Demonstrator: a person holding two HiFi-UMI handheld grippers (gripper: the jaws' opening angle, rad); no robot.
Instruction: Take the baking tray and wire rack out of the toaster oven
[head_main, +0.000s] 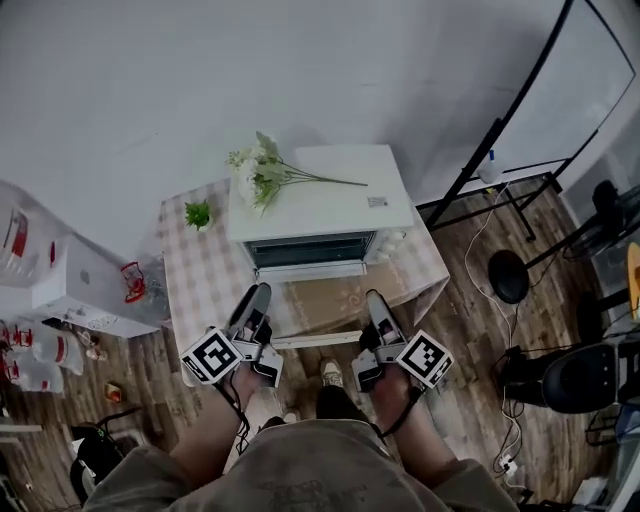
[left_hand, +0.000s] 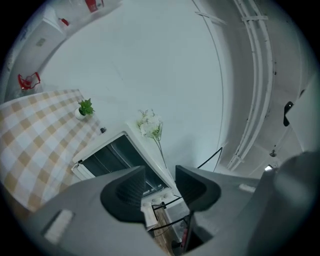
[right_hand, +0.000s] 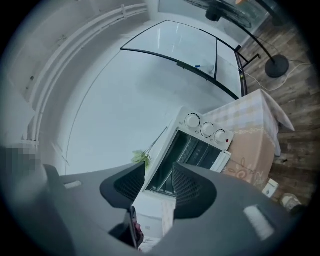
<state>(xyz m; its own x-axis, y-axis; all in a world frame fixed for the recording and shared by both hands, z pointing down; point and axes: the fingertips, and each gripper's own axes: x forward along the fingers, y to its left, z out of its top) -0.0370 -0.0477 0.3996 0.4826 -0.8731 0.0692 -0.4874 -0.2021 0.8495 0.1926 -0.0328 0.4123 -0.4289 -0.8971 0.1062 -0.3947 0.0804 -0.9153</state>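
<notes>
A white, box-shaped toaster oven (head_main: 315, 215) sits on the bench (head_main: 200, 270) just ahead of both hand-held grippers, its dark glass front facing them. Thin metal bars of the wire rack (right_hand: 192, 149) show dimly inside. The baking tray cannot be made out in any view.

The left hand-held gripper (head_main: 258, 293) and the right hand-held gripper (head_main: 376, 298) hover side by side short of the oven's front, each pointing at it. Both have their ribbed grey jaws spread apart and nothing between them.

Three round white knobs (right_hand: 207, 129) run in a row along the oven's panel, on the right gripper's side. A spray of pale flowers (head_main: 258, 172) on long thin stems lies across the oven's flat top, beyond the left gripper. Farther off on that side stands a small green potted plant (head_main: 198, 213). It rests on the beige-and-white checked cloth that drapes the bench.
</notes>
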